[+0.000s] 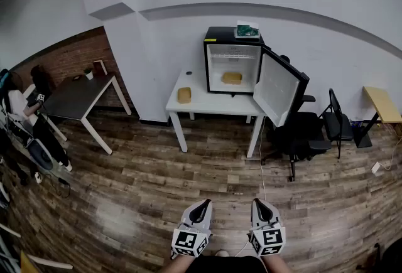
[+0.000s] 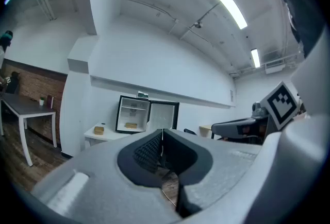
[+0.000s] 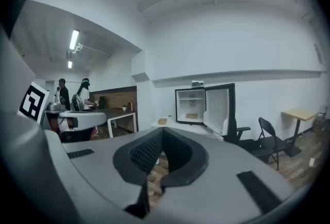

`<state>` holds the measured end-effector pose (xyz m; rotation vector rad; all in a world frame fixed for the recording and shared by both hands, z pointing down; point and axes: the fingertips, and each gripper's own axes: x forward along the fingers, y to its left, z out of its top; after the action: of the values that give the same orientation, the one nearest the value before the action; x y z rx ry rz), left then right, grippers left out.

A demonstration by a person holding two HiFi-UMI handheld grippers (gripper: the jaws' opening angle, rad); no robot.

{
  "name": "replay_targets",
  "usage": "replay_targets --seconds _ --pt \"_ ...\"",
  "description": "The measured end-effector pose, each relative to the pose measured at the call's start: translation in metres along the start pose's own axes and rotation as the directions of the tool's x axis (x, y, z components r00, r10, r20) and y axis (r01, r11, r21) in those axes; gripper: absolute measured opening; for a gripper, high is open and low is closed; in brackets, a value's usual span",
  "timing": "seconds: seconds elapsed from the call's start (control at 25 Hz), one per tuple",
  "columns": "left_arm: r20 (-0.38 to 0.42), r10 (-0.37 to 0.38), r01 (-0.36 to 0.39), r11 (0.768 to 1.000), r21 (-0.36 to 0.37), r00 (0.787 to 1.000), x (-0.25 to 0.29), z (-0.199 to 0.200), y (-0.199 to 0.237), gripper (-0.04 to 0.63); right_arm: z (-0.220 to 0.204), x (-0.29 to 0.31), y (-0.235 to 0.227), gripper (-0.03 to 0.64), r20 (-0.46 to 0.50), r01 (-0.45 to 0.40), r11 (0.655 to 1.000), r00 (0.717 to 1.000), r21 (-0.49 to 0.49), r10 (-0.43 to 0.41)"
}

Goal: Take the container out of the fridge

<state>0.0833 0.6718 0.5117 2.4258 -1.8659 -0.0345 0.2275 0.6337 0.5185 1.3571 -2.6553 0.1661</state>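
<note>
Well, I'm standing well back from the fridge (image 1: pixel 221 33), with a stretch of wooden floor (image 1: pixel 157 177) between me and the white tabletop (image 1: pixel 201 103) that carries it. Its door (image 1: pixel 276 86) is swung open to the right, and the container (image 1: pixel 232 78) lies on the bottom of the compartment, about in the middle, with nothing touching it. A look-alike box (image 1: pixel 184 95) sits out on the tabletop just left of the fridge; I take that not to be mine, since the task names the one inside. My left gripper (image 1: pixel 205 203) is held low in front of me with its jaws pressed together on nothing, and my right gripper (image 1: pixel 259 201) is likewise closed and empty. So the step in hand, as I judge it, is the approach. I should walk in slightly left of centre, clear of the open door, the office chair (image 1: pixel 301 135) beside it and the white cable (image 1: pixel 261 165) trailing on the floor. I'd spread one gripper's jaws before they pass the fridge frame, not inside it. The left probably has the freer line, away from the door. Then go in level, close on the container's sides squarely, lift it only a touch, and draw it straight back out.
</note>
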Motion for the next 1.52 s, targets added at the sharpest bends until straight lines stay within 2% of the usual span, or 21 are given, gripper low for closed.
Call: replay_targets --seconds 0.12,0.32,0.52,0.76,1.0,1.12,1.4,1.52 --pt "-0.004 0.009 -0.009 1.0 -0.016 1.0 0.006 -0.006 -0.006 0.017 0.006 0.007 -0.006 -0.008 0.026 -0.003 1.0 1.0 -0.014 0.003" --pt "-0.031 0.028 -0.029 0.999 -0.015 0.999 0.004 -0.02 -0.01 0.017 0.0 0.008 -0.017 -0.007 0.032 0.006 1.0 0.999 0.027 -0.007" --pt "-0.027 0.034 -0.034 0.999 -0.021 0.999 0.012 -0.024 0.002 0.017 0.001 0.023 -0.013 -0.008 0.028 -0.022 1.0 0.999 -0.003 0.022" --pt "-0.031 -0.003 0.002 1.0 -0.022 1.0 0.042 -0.03 0.016 0.017 -0.012 0.04 -0.014 -0.006 -0.006 0.005 1.0 1.0 -0.013 -0.005" --pt "-0.03 -0.052 0.051 0.998 -0.021 0.998 0.098 -0.026 0.035 0.017 -0.002 0.083 -0.06 -0.006 -0.006 0.073 0.997 0.997 -0.01 -0.073" --pt "-0.038 -0.061 0.06 0.998 -0.023 0.997 0.124 -0.022 0.049 0.017 0.005 0.112 -0.075 -0.006 -0.021 0.084 0.996 0.996 0.0 -0.084" --pt "-0.027 -0.034 0.033 0.999 -0.041 0.999 0.177 -0.008 0.112 0.017 0.028 0.194 -0.06 -0.006 -0.03 0.028 0.999 0.999 -0.033 -0.029" --pt "-0.026 -0.02 0.019 0.999 -0.046 0.999 0.194 0.0 0.142 0.017 0.042 0.229 -0.067 -0.006 -0.032 0.047 0.998 0.998 -0.041 -0.048"
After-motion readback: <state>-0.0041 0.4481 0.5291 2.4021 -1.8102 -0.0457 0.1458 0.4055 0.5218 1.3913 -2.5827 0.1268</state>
